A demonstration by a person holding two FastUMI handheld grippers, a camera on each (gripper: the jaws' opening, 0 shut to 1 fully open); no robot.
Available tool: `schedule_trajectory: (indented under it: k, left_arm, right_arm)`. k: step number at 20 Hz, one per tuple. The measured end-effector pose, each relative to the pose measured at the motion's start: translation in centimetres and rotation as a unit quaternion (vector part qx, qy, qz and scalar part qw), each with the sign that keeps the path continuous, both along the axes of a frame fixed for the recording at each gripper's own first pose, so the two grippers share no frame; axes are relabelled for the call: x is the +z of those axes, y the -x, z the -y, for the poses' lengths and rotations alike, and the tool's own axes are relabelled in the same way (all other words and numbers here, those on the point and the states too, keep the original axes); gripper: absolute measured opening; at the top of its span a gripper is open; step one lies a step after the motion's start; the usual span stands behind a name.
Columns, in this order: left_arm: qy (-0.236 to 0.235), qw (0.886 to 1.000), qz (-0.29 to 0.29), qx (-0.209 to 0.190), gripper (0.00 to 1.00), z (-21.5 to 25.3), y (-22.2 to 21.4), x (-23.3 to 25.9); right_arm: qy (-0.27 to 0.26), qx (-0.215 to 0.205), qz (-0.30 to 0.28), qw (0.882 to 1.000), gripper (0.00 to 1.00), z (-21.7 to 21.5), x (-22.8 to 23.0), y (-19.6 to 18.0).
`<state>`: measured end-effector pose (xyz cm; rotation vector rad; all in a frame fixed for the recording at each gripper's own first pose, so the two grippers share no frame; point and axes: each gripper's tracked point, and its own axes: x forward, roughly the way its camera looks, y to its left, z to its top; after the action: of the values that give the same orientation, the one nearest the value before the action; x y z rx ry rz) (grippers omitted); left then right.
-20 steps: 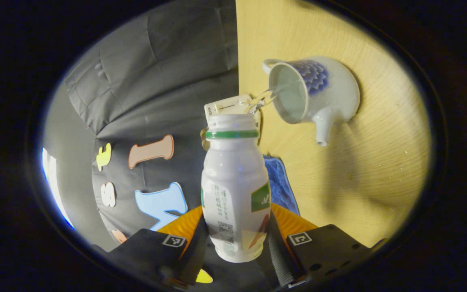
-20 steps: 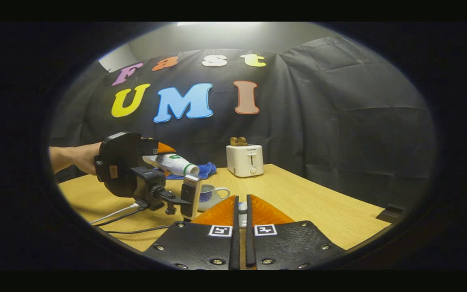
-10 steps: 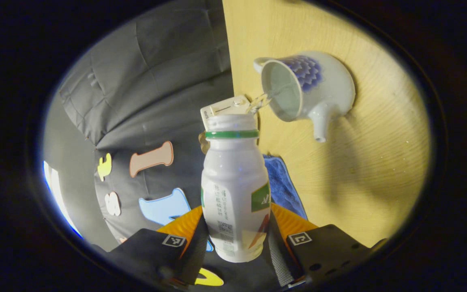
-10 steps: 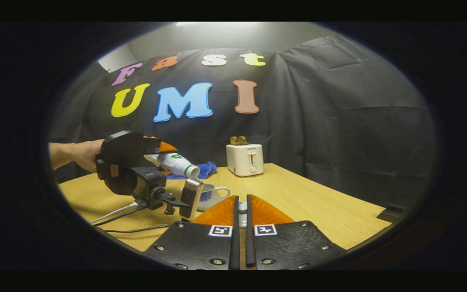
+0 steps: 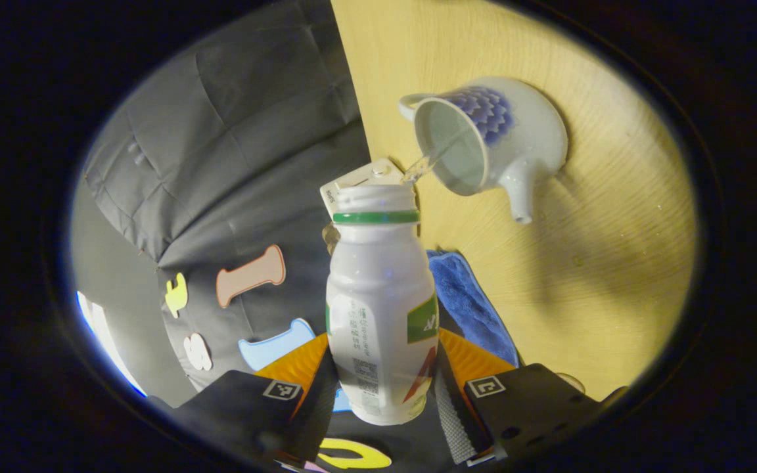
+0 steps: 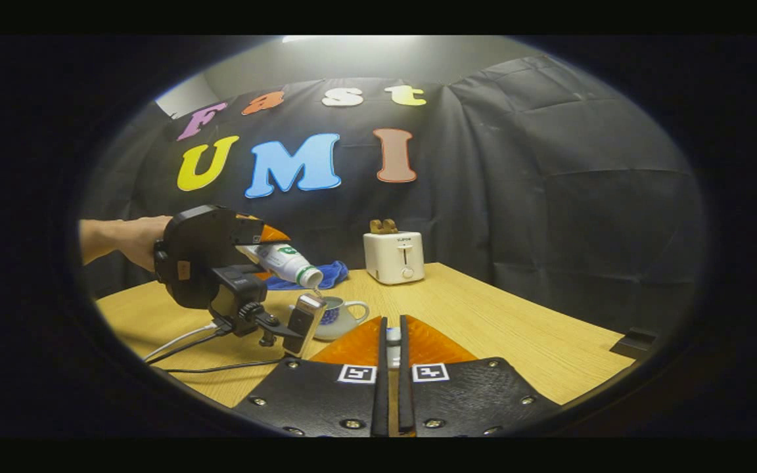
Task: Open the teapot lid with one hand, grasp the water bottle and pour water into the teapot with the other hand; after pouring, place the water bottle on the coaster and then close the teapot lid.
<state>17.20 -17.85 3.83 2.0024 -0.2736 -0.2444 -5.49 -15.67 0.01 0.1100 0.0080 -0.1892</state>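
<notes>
Water bottle [image 5: 380,309] clamped between left tongs [image 5: 382,387], tipped over teapot [image 5: 490,141]; right tongs [image 6: 389,348] narrow.

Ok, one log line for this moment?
phase: pouring | left gripper: holds tilted water bottle | teapot: lid off, receiving water | right gripper: pinching small pale object

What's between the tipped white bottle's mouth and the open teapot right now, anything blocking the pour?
Nothing visible. The left gripper holds the white green-ringed plastic bottle tilted, and a thin water stream runs straight into the lidless white-and-blue ceramic teapot.
</notes>
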Motion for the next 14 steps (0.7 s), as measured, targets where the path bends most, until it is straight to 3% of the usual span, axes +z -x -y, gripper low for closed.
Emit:
schedule_trajectory:
  k: [1,6,7,9,10,11,12,14]
  left_arm:
    - [-0.006,1.000,-0.001,0.000,0.77,0.0,0.0,0.1]
    - [-0.032,0.999,0.010,-0.008,0.77,0.8,0.1,0.6]
    - [-0.037,0.999,0.012,-0.009,0.82,0.9,0.1,0.8]
    - [-0.050,0.998,0.023,-0.012,0.82,1.1,0.2,1.3]
    - [-0.055,0.998,0.025,-0.012,0.77,1.1,0.2,1.3]
    - [-0.060,0.998,0.026,-0.012,0.71,1.2,0.2,1.3]
    - [-0.065,0.997,0.026,-0.012,0.71,1.2,0.3,1.3]
    - [-0.072,0.997,0.029,-0.015,0.82,1.4,0.4,1.5]
  right_arm:
    - [-0.001,0.000,0.000,1.000,0.06,0.1,0.0,0.0]
    - [-0.004,-0.001,-0.002,1.000,0.06,0.3,-0.2,0.1]
    - [-0.004,-0.002,-0.002,1.000,0.06,0.4,-0.2,0.1]
    - [-0.005,-0.001,-0.001,1.000,0.06,0.4,-0.2,0.2]
    - [-0.007,0.000,-0.001,1.000,0.06,0.3,-0.2,0.2]
    - [-0.007,-0.001,-0.001,1.000,0.14,0.3,-0.2,0.2]
    - [-0.006,-0.001,0.000,1.000,0.06,0.4,-0.2,0.3]
    - [-0.007,-0.002,0.001,1.000,0.06,0.5,-0.2,0.3]
